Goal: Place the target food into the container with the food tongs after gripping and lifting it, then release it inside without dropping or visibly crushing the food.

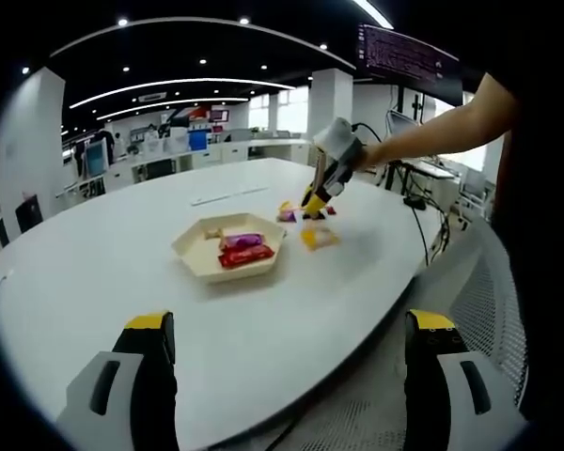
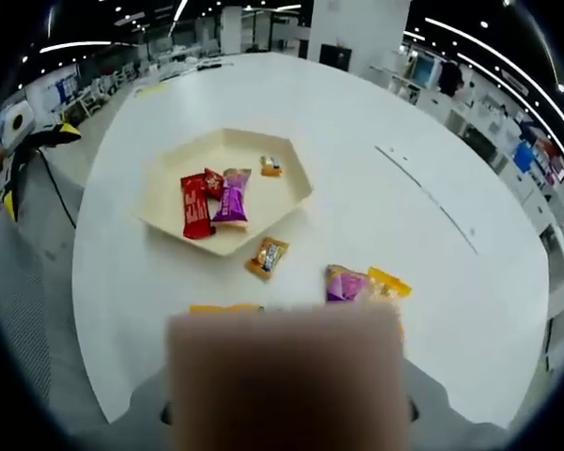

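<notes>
Right tongs (image 1: 312, 202) tips hidden (blurred block); tray (image 2: 160, 211) visible.

Tray (image 2: 291, 193) on the table (image 2: 432, 244) holds snack packets (image 2: 212, 202) — more packets (image 2: 267, 256) lie beside it.

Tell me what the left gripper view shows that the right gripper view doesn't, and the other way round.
Left gripper view: the left tongs, wide open at the bottom, and a person's arm holding the right gripper down over loose packets beyond the tray. Right gripper view: a blurred tan block across the bottom, with a purple packet beside a yellow packet on the table. Both: the white table and the beige tray, with a red packet and a purple-wrapped bar inside.
</notes>
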A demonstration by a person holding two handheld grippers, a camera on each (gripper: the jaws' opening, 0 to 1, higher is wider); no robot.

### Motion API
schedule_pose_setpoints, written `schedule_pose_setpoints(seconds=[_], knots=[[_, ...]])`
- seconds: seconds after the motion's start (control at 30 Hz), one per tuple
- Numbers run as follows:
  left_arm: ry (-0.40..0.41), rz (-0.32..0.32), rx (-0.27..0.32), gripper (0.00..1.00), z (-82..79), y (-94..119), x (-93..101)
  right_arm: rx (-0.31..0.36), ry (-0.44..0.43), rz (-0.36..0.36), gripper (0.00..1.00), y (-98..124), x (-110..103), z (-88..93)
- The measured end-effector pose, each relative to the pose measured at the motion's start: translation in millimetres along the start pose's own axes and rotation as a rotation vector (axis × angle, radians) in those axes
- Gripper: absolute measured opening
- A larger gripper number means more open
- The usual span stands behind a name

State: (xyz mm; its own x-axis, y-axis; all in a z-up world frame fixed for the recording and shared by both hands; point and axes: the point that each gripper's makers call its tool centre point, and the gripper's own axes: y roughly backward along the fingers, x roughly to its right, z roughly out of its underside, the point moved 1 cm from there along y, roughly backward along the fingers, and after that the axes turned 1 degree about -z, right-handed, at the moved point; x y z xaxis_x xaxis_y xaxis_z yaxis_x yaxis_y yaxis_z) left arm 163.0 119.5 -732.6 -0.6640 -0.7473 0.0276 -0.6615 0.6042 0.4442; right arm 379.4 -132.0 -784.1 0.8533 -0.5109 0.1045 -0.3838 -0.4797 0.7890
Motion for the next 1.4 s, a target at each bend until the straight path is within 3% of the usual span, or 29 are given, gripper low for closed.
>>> schedule_pose_setpoints(seconds=[0.6, 1.17, 1.4], knots=[[-0.018, 0.015, 0.026, 0.99, -7.1, -2, 3.9, 0.021, -0.020, 0.051, 0.20, 47, -2, -22.3], [-0.032, 0.032, 0.053, 0.99, -11.0, 1, 11.4, 0.059, -0.031, 0.087, 0.20, 92, -3, -61.0], [-0.034, 0.034, 0.065, 0.99, -11.6, 2, 12.5, 0.068, -0.022, 0.098, 0.20, 103, 0, -69.2]])
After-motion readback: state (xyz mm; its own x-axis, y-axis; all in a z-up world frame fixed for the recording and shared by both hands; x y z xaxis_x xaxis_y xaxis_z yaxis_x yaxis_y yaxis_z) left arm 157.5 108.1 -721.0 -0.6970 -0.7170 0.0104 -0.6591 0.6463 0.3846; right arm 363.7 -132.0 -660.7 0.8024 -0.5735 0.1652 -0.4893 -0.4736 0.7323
